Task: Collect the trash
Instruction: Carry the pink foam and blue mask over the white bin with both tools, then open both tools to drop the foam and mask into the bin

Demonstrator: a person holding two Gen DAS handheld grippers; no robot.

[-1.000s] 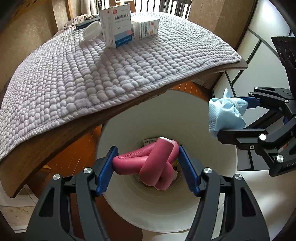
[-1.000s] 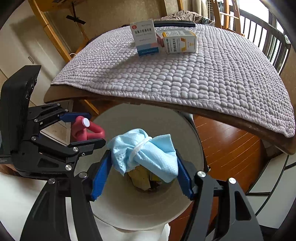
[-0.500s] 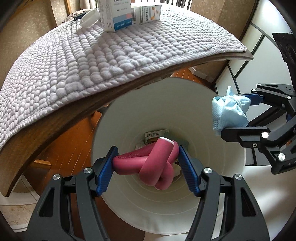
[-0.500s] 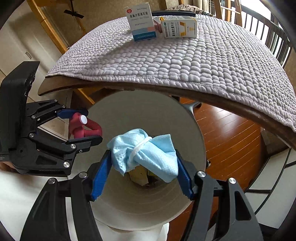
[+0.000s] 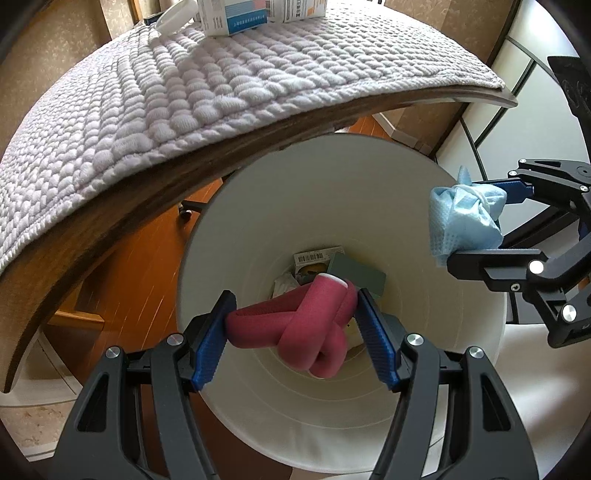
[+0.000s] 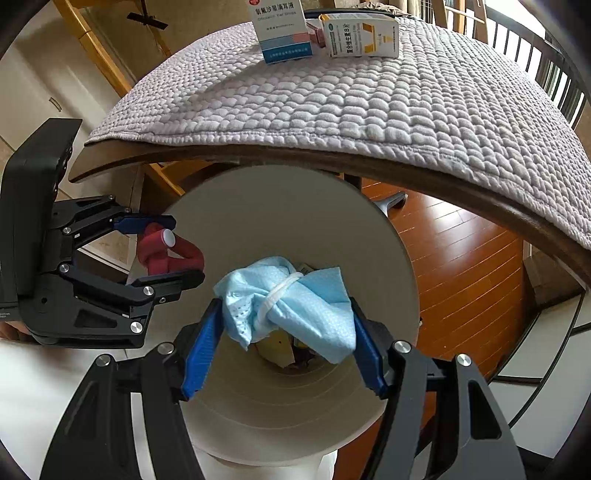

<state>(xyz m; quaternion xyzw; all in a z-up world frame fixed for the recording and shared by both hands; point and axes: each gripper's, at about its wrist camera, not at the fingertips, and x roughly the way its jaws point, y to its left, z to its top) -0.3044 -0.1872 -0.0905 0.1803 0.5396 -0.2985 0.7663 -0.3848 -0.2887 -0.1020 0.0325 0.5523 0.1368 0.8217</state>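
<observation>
My left gripper is shut on a knotted dark-pink foam tube and holds it over the mouth of a white trash bin. My right gripper is shut on a crumpled light-blue face mask and holds it over the same bin. Each gripper shows in the other's view: the right one with the mask at the bin's right rim, the left one with the tube at its left rim. Paper scraps and a card lie at the bin's bottom.
A wooden table with a grey quilted cover overhangs the bin's far side. Two medicine boxes stand on it, with a white object beside them. Orange wood floor lies under the table.
Both grippers have moved lower and closer over the bin, each keeping its hold. The table edge has risen in both views.
</observation>
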